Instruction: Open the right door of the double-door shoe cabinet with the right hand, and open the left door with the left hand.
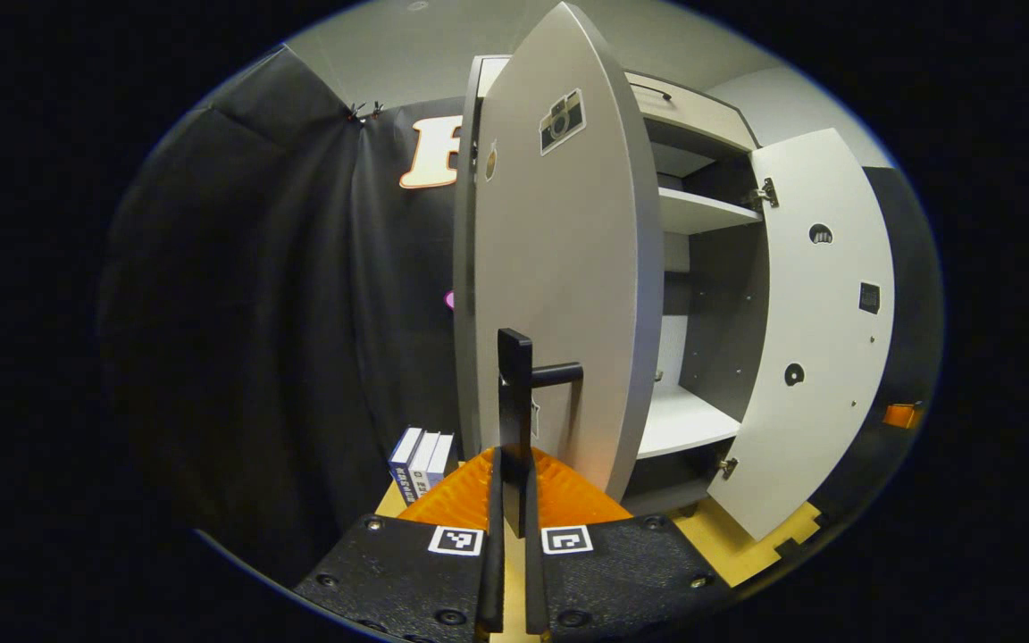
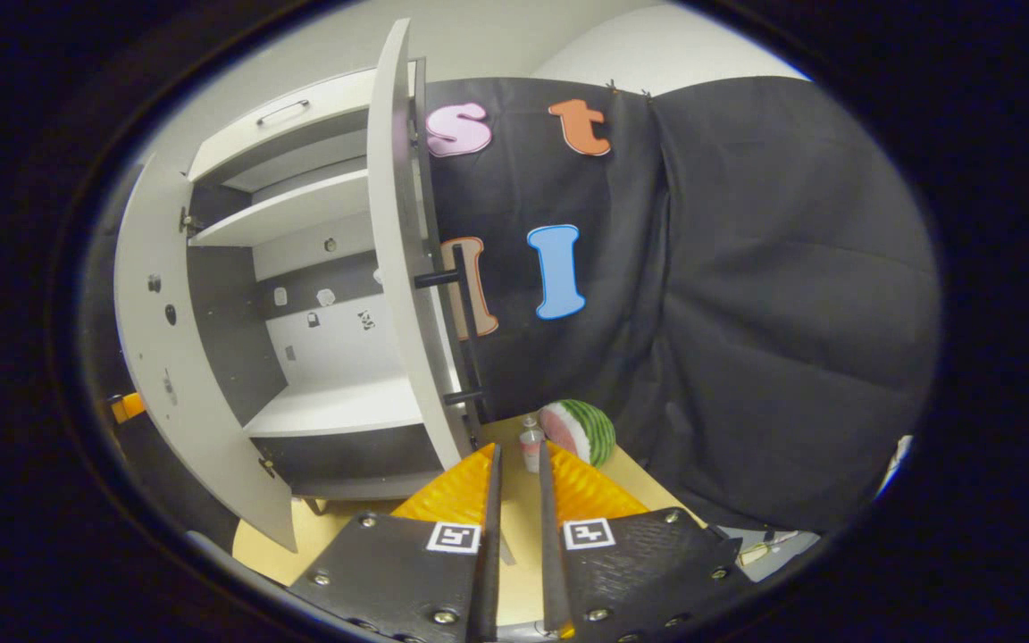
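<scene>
The shoe cabinet (image 1: 702,214) stands with both doors swung out. In the left gripper view the left door (image 1: 559,295) is edge-near to me, and its black bar handle (image 1: 514,375) runs down between my fingers. My left gripper (image 1: 513,469) is shut on that handle. Farther right hangs the open right door (image 1: 823,330). In the right gripper view the right door (image 2: 403,268) shows edge-on with its black handle (image 2: 465,330) just above and left of my fingertips. My right gripper (image 2: 517,455) stands narrowly open, with nothing between its fingers. The left door (image 2: 175,357) is open at the left.
Several books (image 1: 421,460) stand beside the cabinet's left side. A watermelon (image 2: 579,430) and a small bottle (image 2: 531,446) sit on the light wooden surface (image 2: 622,482) right of the cabinet. Bare white shelves (image 2: 336,406) show inside. Black cloth hangs on both sides.
</scene>
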`<control>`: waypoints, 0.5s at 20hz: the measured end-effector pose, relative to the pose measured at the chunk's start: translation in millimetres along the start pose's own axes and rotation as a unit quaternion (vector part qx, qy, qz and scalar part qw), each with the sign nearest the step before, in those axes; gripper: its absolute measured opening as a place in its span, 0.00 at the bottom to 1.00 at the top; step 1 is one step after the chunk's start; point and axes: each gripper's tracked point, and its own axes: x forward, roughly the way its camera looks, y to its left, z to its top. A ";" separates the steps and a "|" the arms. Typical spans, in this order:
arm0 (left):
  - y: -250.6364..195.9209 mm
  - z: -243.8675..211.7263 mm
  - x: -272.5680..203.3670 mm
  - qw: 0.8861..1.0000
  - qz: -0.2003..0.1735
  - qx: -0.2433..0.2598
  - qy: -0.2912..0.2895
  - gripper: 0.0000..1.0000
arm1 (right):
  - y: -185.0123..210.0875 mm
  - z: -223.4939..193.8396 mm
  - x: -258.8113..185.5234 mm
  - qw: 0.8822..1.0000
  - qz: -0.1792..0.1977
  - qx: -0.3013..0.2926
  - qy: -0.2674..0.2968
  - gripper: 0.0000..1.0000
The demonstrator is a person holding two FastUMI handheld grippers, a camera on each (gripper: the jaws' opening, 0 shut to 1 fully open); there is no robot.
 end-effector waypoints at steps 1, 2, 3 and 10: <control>6.0 1.2 -1.0 1.000 0.007 0.001 0.000 0.10 | 3.4 0.0 1.0 1.000 0.003 -0.003 0.000 0.20; 11.6 0.9 -1.9 1.000 0.014 0.000 0.001 0.07 | 6.2 -0.3 2.2 1.000 0.004 -0.007 0.001 0.20; 18.0 0.8 -1.7 1.000 0.022 -0.001 0.002 0.07 | 8.9 0.5 4.4 1.000 0.006 -0.011 0.001 0.20; 59.6 -1.7 -7.1 0.998 0.058 -0.033 0.008 0.02 | 20.5 0.0 8.5 1.000 0.014 -0.021 0.001 0.20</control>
